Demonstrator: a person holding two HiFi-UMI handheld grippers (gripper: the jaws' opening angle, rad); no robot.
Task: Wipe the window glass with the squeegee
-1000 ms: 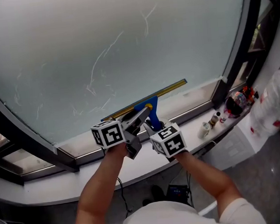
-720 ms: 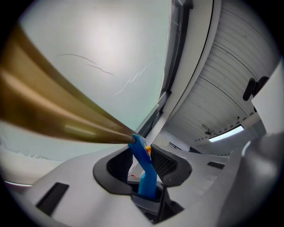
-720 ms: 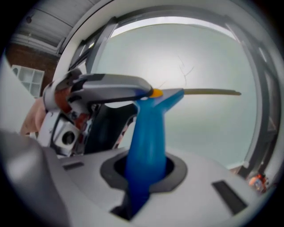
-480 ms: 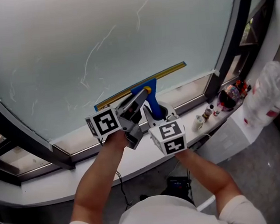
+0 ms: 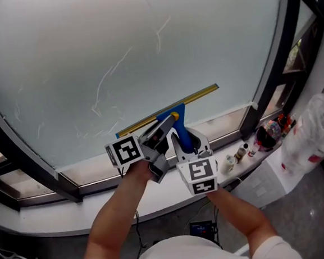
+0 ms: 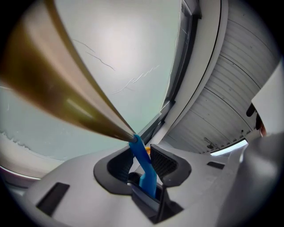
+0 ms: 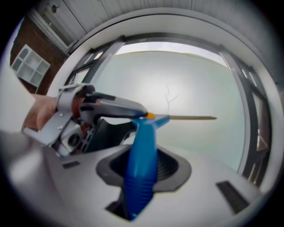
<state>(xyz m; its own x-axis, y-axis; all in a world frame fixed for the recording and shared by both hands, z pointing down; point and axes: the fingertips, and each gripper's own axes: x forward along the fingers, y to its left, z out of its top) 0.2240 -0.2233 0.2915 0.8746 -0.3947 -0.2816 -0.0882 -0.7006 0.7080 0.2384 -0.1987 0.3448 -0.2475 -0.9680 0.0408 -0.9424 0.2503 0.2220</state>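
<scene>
While the left gripper (image 6: 142,159), whose jaws have just been closing, pinches the thin blue neck of the squeegee (image 5: 171,109) right behind its brass blade, the right gripper (image 7: 144,166) has just been opening its jaws, which stand wide around the fat handle without pressing it. With only that narrow pinch carrying it, the tool could twist between the left pads. The blade, lying on the window glass (image 5: 115,45) just ahead of both jaws, would then tilt and streak, or drop to the sill (image 5: 73,207) beneath the grippers.
</scene>
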